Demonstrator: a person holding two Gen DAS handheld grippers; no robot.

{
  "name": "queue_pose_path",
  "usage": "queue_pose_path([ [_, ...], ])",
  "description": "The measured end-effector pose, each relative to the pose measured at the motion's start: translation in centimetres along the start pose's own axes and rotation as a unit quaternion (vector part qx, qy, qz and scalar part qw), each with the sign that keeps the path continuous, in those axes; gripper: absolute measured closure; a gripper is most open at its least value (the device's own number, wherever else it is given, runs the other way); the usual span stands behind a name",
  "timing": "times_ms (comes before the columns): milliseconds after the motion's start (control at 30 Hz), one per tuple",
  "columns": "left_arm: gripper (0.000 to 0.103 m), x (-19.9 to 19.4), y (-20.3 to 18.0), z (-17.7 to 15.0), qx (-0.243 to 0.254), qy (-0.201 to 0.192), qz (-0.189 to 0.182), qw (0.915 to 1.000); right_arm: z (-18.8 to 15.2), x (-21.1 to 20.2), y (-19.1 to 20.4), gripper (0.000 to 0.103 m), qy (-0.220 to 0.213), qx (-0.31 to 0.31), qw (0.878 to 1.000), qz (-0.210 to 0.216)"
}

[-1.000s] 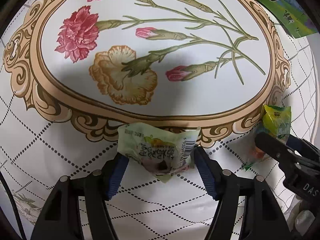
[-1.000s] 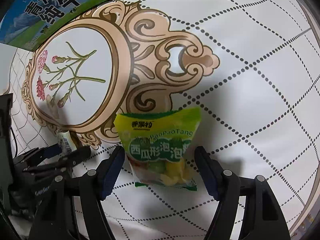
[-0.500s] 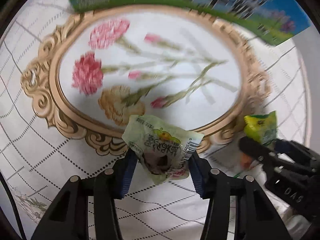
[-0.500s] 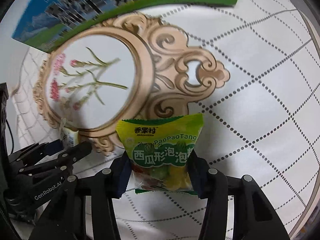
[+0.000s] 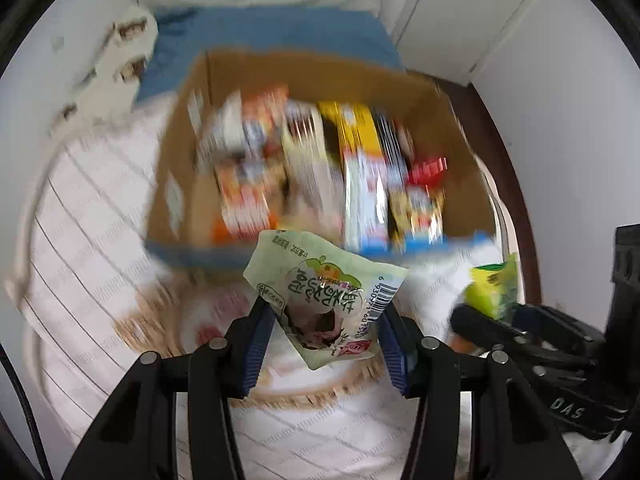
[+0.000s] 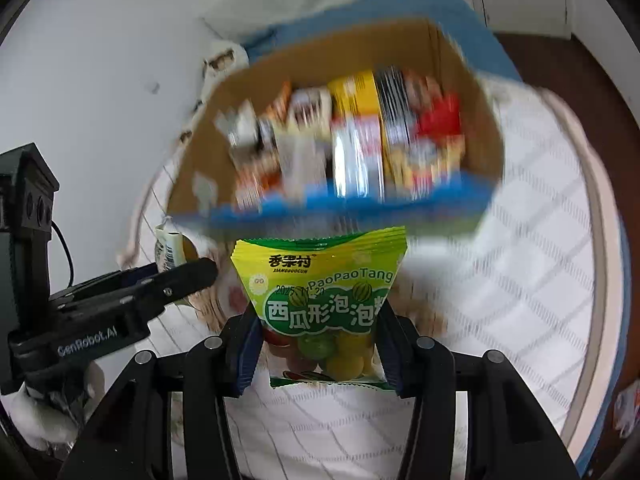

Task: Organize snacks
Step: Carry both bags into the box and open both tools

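My left gripper (image 5: 325, 340) is shut on a pale green snack packet (image 5: 326, 294) and holds it in the air above the table. My right gripper (image 6: 318, 350) is shut on a yellow-green bubble gum packet (image 6: 320, 296), also lifted. An open cardboard box (image 5: 192, 128) full of several snack packs stands ahead of both, blurred by motion. The box also shows in the right wrist view (image 6: 460, 64). The right gripper with its packet (image 5: 494, 290) shows at the right of the left wrist view. The left gripper (image 6: 176, 280) shows at the left of the right wrist view.
The table carries a white cloth (image 6: 532, 240) with a dotted grid. A blue cushion (image 5: 280, 36) lies behind the box. White walls and a cupboard door (image 5: 452, 12) stand beyond. The table's dark rim (image 5: 516, 200) runs at the right.
Both grippers closed on their packets, lifted them off the cloth and tilted up, so the snack box came into view ahead.
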State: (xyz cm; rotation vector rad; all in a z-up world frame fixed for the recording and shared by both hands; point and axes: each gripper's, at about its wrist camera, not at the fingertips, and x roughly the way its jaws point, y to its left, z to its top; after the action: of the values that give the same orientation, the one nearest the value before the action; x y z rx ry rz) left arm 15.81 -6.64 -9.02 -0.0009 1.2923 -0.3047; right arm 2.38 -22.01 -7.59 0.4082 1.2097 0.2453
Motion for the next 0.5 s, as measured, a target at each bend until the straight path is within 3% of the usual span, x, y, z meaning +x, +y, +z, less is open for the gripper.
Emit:
queue_pose_path([
  [100,0.055,-0.3,1.0,3.2,-0.001,-0.009,0.017,0.9998,3.7,-0.9,0.8,0.050,-0.025,-0.016,0.999,-0.015],
  [200,0.055,1.9,2.7,6.2,-0.009,0.010,0.039,0.9991,7.8,-0.2,0.6,0.050,-0.032,-0.016,0.999,-0.031],
  [500,0.053,10.0,6.7,9.1,-0.022,0.090,0.109,0.9897,15.0,6.0,-2.1,0.050,0.014,0.004,0.996,-0.088],
])
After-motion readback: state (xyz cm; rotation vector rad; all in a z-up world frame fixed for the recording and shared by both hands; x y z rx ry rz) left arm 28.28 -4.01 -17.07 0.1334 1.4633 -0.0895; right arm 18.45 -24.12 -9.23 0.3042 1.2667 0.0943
